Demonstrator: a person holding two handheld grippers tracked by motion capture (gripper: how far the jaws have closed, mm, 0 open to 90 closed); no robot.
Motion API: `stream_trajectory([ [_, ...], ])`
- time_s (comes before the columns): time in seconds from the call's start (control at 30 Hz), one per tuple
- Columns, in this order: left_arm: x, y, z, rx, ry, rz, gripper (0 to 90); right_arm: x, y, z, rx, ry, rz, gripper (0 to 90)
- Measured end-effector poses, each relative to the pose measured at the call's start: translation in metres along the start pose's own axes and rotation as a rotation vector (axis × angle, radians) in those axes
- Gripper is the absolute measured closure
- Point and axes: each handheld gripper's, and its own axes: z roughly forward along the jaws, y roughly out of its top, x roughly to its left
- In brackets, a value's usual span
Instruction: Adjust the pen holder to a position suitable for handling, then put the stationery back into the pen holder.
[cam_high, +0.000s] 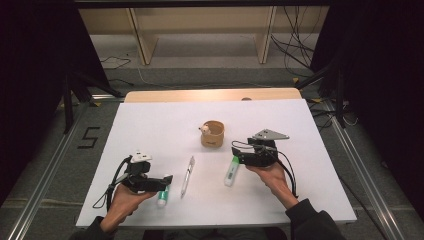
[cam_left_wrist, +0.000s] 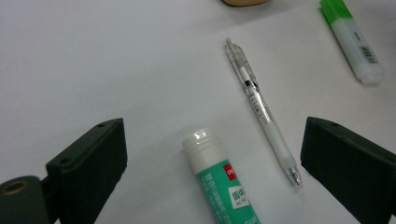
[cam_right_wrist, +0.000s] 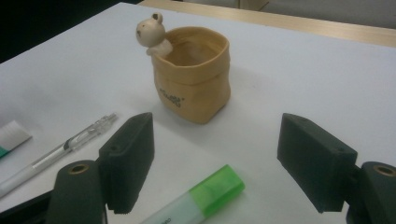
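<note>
While both grippers hang low over the stationery, nothing is held yet. Glue stick (cam_left_wrist: 219, 184), white cap & green label, lies flat on the white table sheet (cam_high: 150, 125), right between the jaws of the left gripper (cam_high: 167, 179), which stand wide apart w/ no contact. Clear pen (cam_left_wrist: 261, 109) lies just beside it, tip toward the person. Green-capped highlighter (cam_right_wrist: 198, 198) lies under the right gripper (cam_right_wrist: 212, 156), jaws also spread wide, not touching it. Beyond that sits a tan pouch-shaped pen holder (cam_right_wrist: 194, 77) w/ a small bear figure (cam_right_wrist: 150, 32) on its rim; inside looks empty as far as the right gripper view shows.

Progress, as I judge it: likely the job is putting the items into the holder, and it's at the very start. All 3 pieces are on the sheet, none in the holder. Left to do: close on glue stick and highlighter, lift, drop in, then the pen.

Surface: white sheet over a light wood tabletop (cam_high: 210, 95). Around it grey floor, metal rails, loose cables (cam_high: 295, 45), wooden frame legs at the back, dark curtains at the sides.
</note>
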Motion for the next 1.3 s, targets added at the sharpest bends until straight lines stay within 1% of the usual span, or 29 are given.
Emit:
stream_trajectory([
  [0.13, 0.000, -0.001, 0.003, 0.041, 0.005, -0.004, 7.1, 0.002, -0.001, -0.002, -0.005, 0.005, 0.002, 27.4],
  [0.17, -0.001, -0.001, 0.004, 0.059, 0.006, -0.008, 7.4, 0.003, -0.002, -0.003, -0.009, 0.010, 0.001, 27.1],
  [0.2, -0.001, -0.001, 0.004, 0.059, 0.006, -0.008, 7.6, 0.003, -0.002, -0.003, -0.009, 0.010, 0.001, 27.1],
  [0.23, -0.002, -0.001, 0.005, 0.087, 0.001, -0.009, 7.7, 0.004, -0.003, -0.004, -0.010, 0.014, 0.002, 25.9],
  [0.27, -0.002, -0.001, 0.005, 0.087, 0.001, -0.009, 7.7, 0.004, -0.004, -0.004, -0.010, 0.016, 0.002, 25.5],
  [0.3, -0.002, -0.001, 0.006, 0.097, -0.004, -0.014, 7.7, 0.004, -0.004, -0.004, -0.010, 0.016, 0.002, 25.5],
  [0.33, -0.004, -0.002, 0.007, 0.122, -0.008, -0.016, 7.8, 0.005, -0.005, -0.006, -0.011, 0.021, 0.005, 25.0],
  [0.37, -0.004, -0.002, 0.007, 0.122, -0.008, -0.016, 7.8, 0.005, -0.005, -0.006, -0.011, 0.021, 0.005, 25.0],
  [0.4, -0.004, -0.002, 0.009, 0.152, -0.008, -0.008, 7.8, 0.005, -0.006, -0.007, -0.016, 0.021, 0.007, 24.5],
  [0.43, -0.005, -0.003, 0.010, 0.165, -0.005, -0.008, 7.9, 0.005, -0.006, -0.008, -0.020, 0.022, 0.008, 24.3],
  [0.47, -0.005, -0.003, 0.010, 0.165, -0.005, -0.008, 7.9, 0.005, -0.006, -0.008, -0.020, 0.022, 0.008, 24.3],
  [0.53, -0.006, -0.005, 0.012, 0.202, 0.006, -0.004, 8.1, 0.005, -0.008, -0.011, -0.018, 0.025, 0.008, 23.5],
  [0.67, -0.007, -0.005, 0.013, 0.220, 0.008, -0.009, 8.4, 0.006, -0.010, -0.013, -0.012, 0.027, -0.001, 23.2],
  [0.77, -0.007, -0.006, 0.014, 0.245, 0.014, 0.002, 8.6, 0.007, -0.012, -0.014, -0.007, 0.024, -0.004, 22.5],
  [0.83, -0.008, -0.007, 0.015, 0.252, 0.010, 0.012, 9.1, 0.008, -0.014, -0.015, -0.004, 0.025, -0.004, 22.3],
  [0.9, -0.009, -0.008, 0.016, 0.272, 0.016, 0.040, 9.8, 0.009, -0.015, -0.016, -0.001, 0.024, -0.004, 22.2],
  [1.0, -0.010, -0.009, 0.017, 0.286, 0.016, 0.053, 12.2, 0.009, -0.017, -0.019, -0.004, 0.023, -0.006, 22.2],
  [1.17, -0.011, -0.011, 0.018, 0.306, 0.024, 0.052, 14.0, 0.008, -0.019, -0.023, -0.003, 0.019, -0.001, 22.2],
  [1.2, -0.012, -0.011, 0.018, 0.313, 0.025, 0.059, 14.1, 0.008, -0.020, -0.024, -0.005, 0.019, -0.002, 22.1],
  [1.27, -0.014, -0.012, 0.018, 0.315, 0.033, 0.057, 14.9, 0.008, -0.022, -0.026, -0.005, 0.021, 0.003, 22.0],
  [1.3, -0.014, -0.012, 0.018, 0.321, 0.033, 0.064, 14.9, 0.008, -0.022, -0.026, -0.005, 0.021, 0.003, 22.0],
])
